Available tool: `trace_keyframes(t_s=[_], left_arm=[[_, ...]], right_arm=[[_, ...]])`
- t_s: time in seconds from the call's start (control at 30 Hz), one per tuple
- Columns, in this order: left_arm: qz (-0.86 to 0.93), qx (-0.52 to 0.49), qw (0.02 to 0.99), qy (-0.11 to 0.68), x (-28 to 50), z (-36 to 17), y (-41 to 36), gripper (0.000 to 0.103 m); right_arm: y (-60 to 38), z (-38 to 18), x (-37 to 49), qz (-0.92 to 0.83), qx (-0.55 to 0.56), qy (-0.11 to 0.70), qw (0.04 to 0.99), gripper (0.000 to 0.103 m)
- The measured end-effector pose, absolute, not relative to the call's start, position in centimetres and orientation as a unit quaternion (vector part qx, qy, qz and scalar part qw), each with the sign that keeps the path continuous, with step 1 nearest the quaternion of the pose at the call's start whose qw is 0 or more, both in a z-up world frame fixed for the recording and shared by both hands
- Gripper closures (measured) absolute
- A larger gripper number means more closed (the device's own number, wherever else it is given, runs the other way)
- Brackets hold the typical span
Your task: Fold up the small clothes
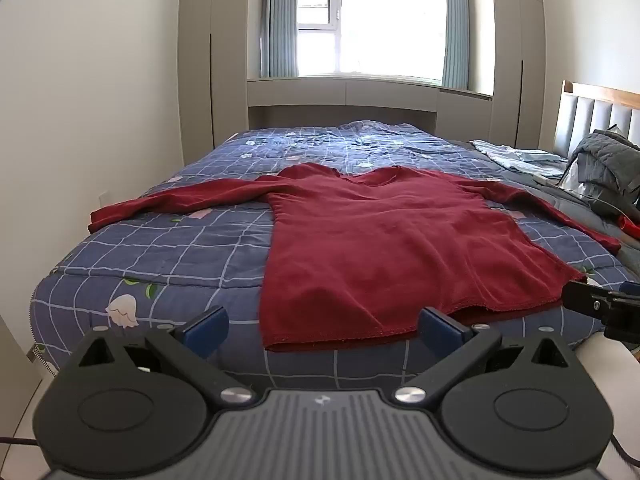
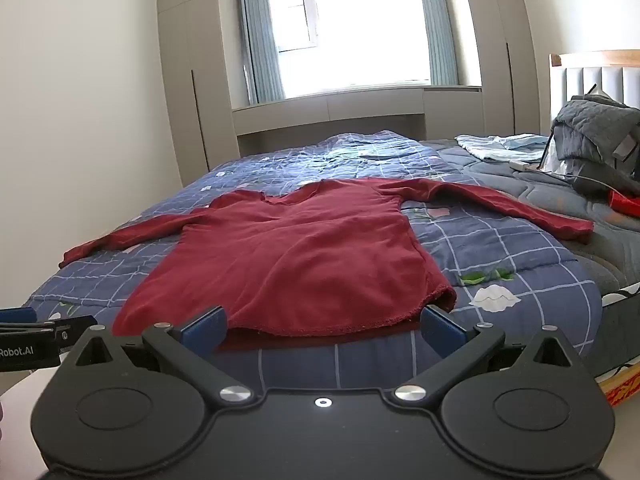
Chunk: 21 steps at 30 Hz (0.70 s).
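Red shirt point(image 1: 380, 248) lies flat on the bed point(image 1: 168, 248), hem at the near edge, just ahead of both my wide-open, empty fingers point(image 1: 206, 326).

Both wrist views look low across the bed point(image 1: 168, 248) toward the window point(image 2: 360, 28).

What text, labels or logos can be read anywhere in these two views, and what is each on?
"Robot.AI": white letters on the side of the left gripper, at the right wrist view's left edge; any letters before them are cut off.
A small light emblem on the left gripper's grey body in its own view: no letters legible.
Nothing readable on the red shirt or the bedspread.
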<state>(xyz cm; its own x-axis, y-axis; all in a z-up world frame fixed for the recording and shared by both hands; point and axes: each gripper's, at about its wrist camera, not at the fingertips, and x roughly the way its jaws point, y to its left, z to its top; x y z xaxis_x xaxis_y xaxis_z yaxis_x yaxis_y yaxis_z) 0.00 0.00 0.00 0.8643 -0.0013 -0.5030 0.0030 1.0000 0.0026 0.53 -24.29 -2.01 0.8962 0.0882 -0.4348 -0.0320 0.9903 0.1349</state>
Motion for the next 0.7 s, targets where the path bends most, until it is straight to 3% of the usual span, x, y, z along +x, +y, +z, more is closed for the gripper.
trace_keyframes(t_s=[0.7], left_arm=[[0.001, 0.003, 0.965, 0.262, 0.02, 0.0, 0.07, 0.0]], right_arm=[[-24.31, -2.08, 0.62, 0.03, 0.066, 0.228, 0.971, 0.0]])
